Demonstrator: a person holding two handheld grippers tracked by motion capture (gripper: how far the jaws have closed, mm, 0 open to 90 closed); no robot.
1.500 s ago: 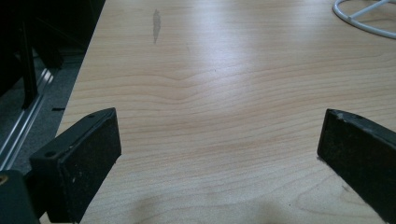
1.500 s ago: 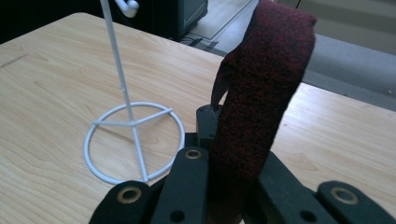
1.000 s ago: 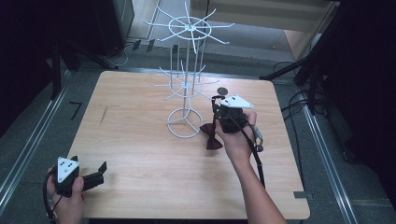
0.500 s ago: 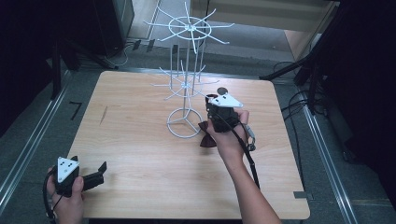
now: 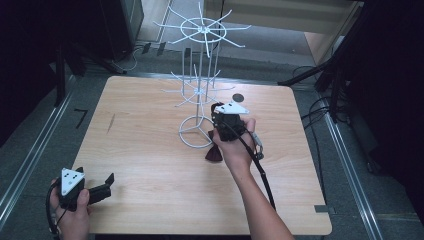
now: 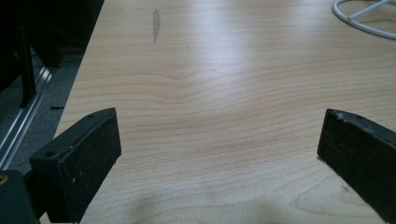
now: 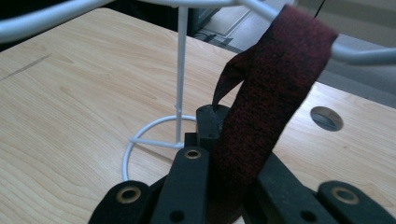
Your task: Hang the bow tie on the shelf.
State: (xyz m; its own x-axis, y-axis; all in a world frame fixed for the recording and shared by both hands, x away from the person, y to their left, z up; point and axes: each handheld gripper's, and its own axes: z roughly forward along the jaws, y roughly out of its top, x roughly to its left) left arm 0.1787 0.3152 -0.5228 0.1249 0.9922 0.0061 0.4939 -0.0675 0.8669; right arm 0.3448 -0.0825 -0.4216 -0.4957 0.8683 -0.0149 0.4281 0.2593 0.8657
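Observation:
A white wire rack (image 5: 200,95) stands mid-table on a ring base (image 5: 196,132). Just right of its pole, a hand holds my right gripper (image 5: 220,120), shut on a dark red fabric strip (image 5: 214,151) that hangs below it. In the right gripper view the strip (image 7: 275,70) rises from between the closed jaws of the right gripper (image 7: 219,140) and drapes over a white wire arm (image 7: 364,53); the rack pole (image 7: 181,70) is close behind. At the table's near left corner, my left gripper (image 5: 102,185) rests low over the wood, open with nothing between its jaws (image 6: 219,149).
A round cable hole (image 5: 238,97) is cut into the wooden table (image 5: 150,175) behind the right hand. The rack's upper spokes (image 5: 202,30) spread wide above. A black cable (image 5: 260,175) trails along the right forearm. Metal rails flank the table.
The right hand has moved left, closer to the rack's pole, and sunk slightly, carrying the red strip with it. The left gripper has stayed in place.

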